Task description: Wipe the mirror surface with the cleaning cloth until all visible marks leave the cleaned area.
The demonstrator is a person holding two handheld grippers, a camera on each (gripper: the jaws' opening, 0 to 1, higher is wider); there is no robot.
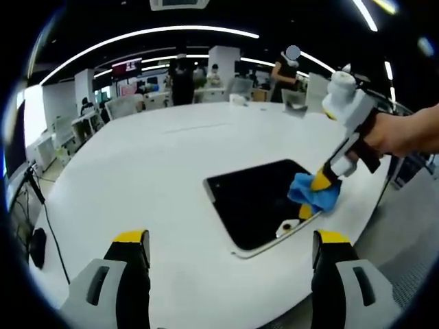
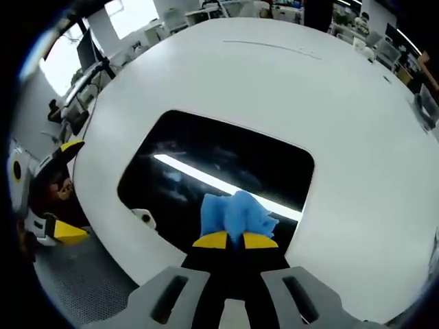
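A dark, rounded-corner mirror [image 1: 254, 199] lies flat on the white table [image 1: 151, 171]. My right gripper [image 1: 313, 196] comes in from the right, shut on a blue cleaning cloth [image 1: 322, 195] pressed on the mirror's right edge. In the right gripper view the cloth [image 2: 236, 211] bunches in front of the closed yellow tips of the right gripper [image 2: 235, 240], on the near part of the mirror [image 2: 206, 164]. A white spot [image 2: 143, 217] shows near the mirror's rim. My left gripper [image 1: 232, 240] is open above the table's near edge, short of the mirror, and appears as the left gripper [image 2: 68, 190] at the left.
The table edge [image 2: 110, 260] runs close to the mirror, with grey floor below. Desks, chairs and people [image 1: 182, 79] stand in the office behind the table. A stand and cables [image 1: 41, 212] sit on the floor at the left.
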